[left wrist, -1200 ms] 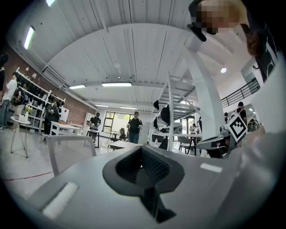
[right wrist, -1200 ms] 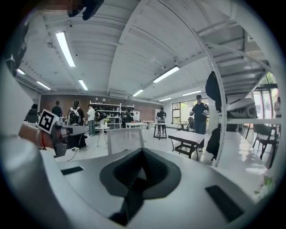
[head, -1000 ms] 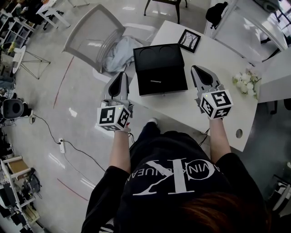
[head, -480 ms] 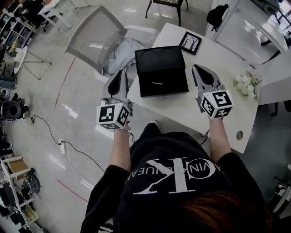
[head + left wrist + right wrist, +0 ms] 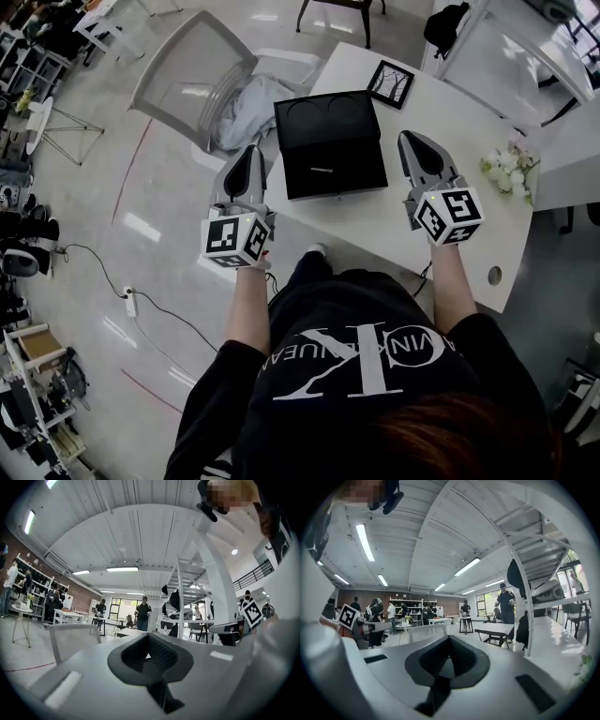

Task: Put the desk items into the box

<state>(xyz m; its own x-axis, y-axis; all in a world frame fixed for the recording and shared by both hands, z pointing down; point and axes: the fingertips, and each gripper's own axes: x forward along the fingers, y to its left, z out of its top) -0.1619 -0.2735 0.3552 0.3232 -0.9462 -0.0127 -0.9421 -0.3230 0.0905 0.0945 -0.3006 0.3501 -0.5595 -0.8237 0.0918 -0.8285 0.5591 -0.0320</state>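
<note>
- The left hand-held gripper (image 5: 250, 152) hangs just off the worktop's (image 5: 394, 220) left edge, over the floor, beside the box (image 5: 330, 141). Its jaws are pressed together with nothing between them (image 5: 149, 639).
- The right hand-held gripper (image 5: 411, 139) is over the worktop, just right of the box. Its jaws are also closed and empty (image 5: 449, 641).
- Both gripper views look out across the room rather than down at the worktop.
- The black box sits open between the two grippers, touched by neither. A small pale strip lies inside; I cannot tell what it is.
- A dark frame (image 5: 390, 82) lies on the worktop just beyond the box's far right corner.
- White flowers (image 5: 506, 169) lie near the worktop's right edge, apart from the right gripper.
- A chair (image 5: 192, 66) with a cloth (image 5: 251, 105) on it stands left of the worktop.
</note>
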